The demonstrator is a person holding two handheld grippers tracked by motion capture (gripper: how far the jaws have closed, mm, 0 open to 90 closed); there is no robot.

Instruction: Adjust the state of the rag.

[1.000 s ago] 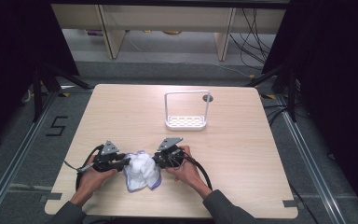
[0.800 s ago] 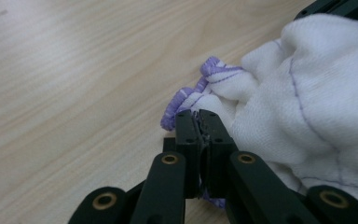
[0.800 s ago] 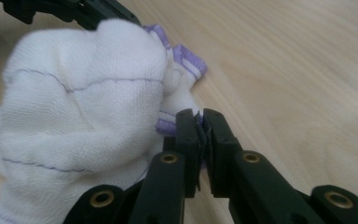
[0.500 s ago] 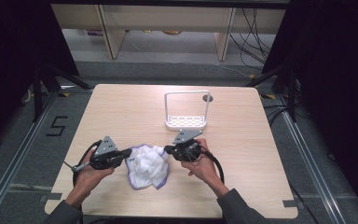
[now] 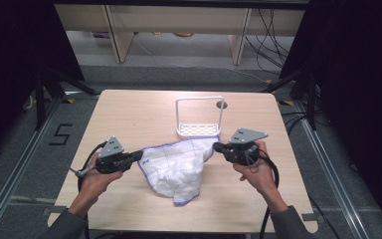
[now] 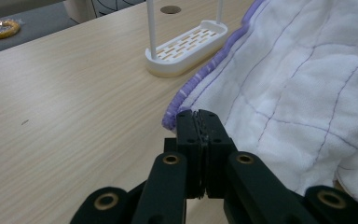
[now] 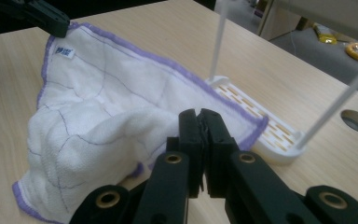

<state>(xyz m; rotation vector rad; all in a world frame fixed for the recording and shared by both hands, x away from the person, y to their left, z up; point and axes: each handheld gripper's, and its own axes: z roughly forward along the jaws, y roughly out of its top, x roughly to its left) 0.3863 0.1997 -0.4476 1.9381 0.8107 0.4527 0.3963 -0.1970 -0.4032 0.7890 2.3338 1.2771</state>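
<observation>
The white cloth (image 5: 179,167) w/ purple edging was held stretched above the table (image 5: 129,114), just in front of the white rack (image 5: 199,130). One corner was pinched by the left gripper (image 5: 138,156), the opposite corner by the right gripper (image 5: 218,146); its middle sagged to the tabletop.

The high view looks forward and down from above the person's side, taking in the whole table (image 5: 129,114). Each gripper view sits low and close, looking along its own jaws. Both face the white cloth (image 6: 307,84) and rack (image 7: 261,126), at twelve o'clock in the high view.
</observation>
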